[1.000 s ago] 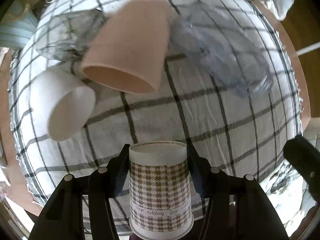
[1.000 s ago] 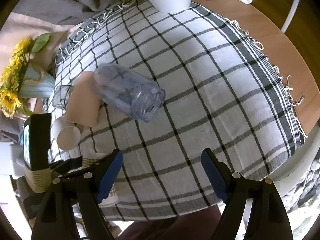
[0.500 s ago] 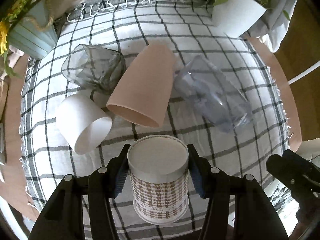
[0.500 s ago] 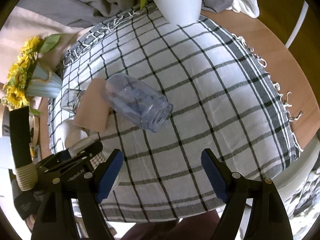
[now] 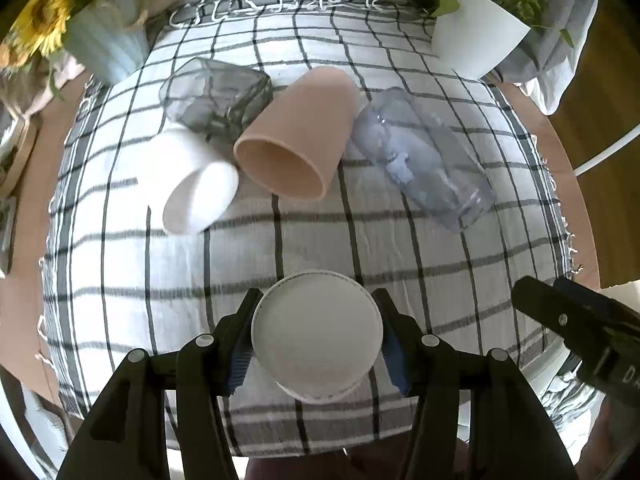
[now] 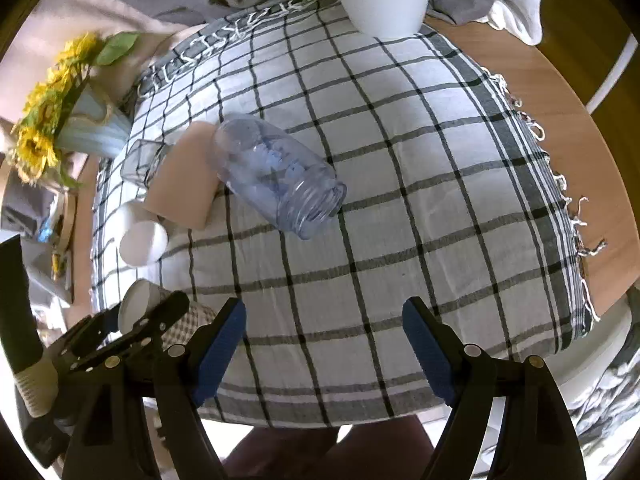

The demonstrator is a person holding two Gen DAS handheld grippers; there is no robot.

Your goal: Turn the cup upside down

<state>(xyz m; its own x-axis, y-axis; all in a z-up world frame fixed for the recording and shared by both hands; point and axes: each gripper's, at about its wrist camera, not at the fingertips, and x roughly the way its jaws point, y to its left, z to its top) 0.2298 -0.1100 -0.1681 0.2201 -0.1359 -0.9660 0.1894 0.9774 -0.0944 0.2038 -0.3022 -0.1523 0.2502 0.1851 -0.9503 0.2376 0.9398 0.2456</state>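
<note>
1. Between the blue pads of the left tool [image 5: 316, 340] sits the paper cup [image 5: 317, 330], gripped on both sides and seen end-on, so only its flat white base and rim show; the right wrist view shows what this one hides, the cup's [image 6: 160, 310] houndstooth side, and the cup tilted above the near left part of the cloth.
2. Right tool [image 6: 324, 348] stands wide apart over the cloth, holding nothing.
3. Checked cloth [image 5: 320, 240] covers a round wooden surface [image 6: 560, 120]; on it lie a white cup [image 5: 192, 184], a peach cup [image 5: 296, 136], a grey glass [image 5: 216, 96] and a clear bottle [image 5: 424, 156], all on their sides; a sunflower vase [image 6: 92, 128] and a white plant pot [image 5: 476, 40] stand at the far edge.
</note>
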